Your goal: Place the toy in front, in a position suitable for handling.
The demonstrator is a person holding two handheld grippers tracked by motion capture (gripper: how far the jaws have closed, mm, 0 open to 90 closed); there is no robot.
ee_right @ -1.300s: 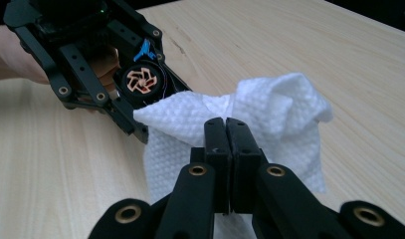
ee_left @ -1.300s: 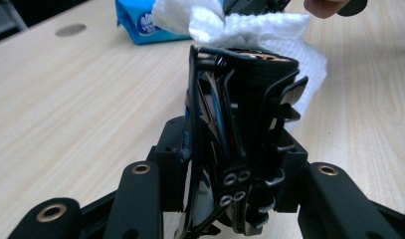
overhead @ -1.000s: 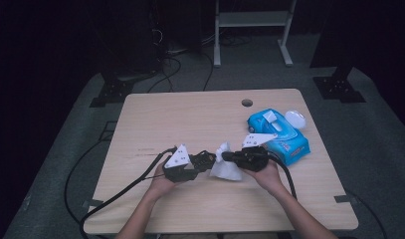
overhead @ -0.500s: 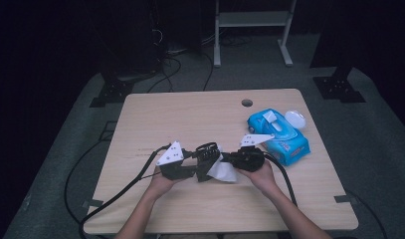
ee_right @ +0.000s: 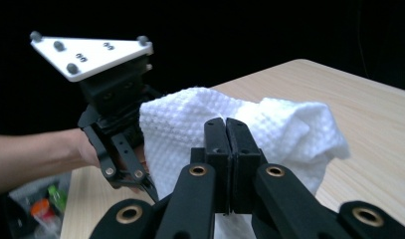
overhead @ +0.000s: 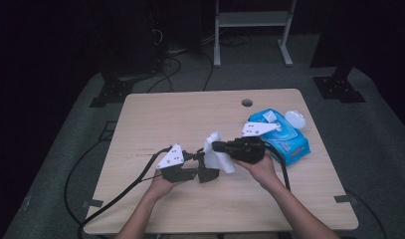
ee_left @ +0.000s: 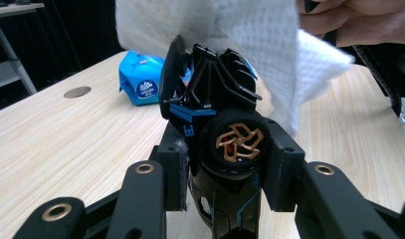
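My left gripper is shut on a black toy car with blue trim and a gold wheel hub, held nose-up above the table. In the high view the left gripper sits at the table's front centre with the toy car in its jaws. The right gripper is shut on a white textured wipe. The wipe hangs from the right gripper and drapes over the top of the car, as the wipe also shows close up.
A blue wipes pack lies at the table's right, with a white round lid beside it. A cable hole sits near the far edge. Black cables trail off the left front. A white stand is beyond the table.
The wipe has risen from table level and now drapes over the toy car. The right gripper has lifted slightly and moved left; the left gripper has stayed near the front centre.
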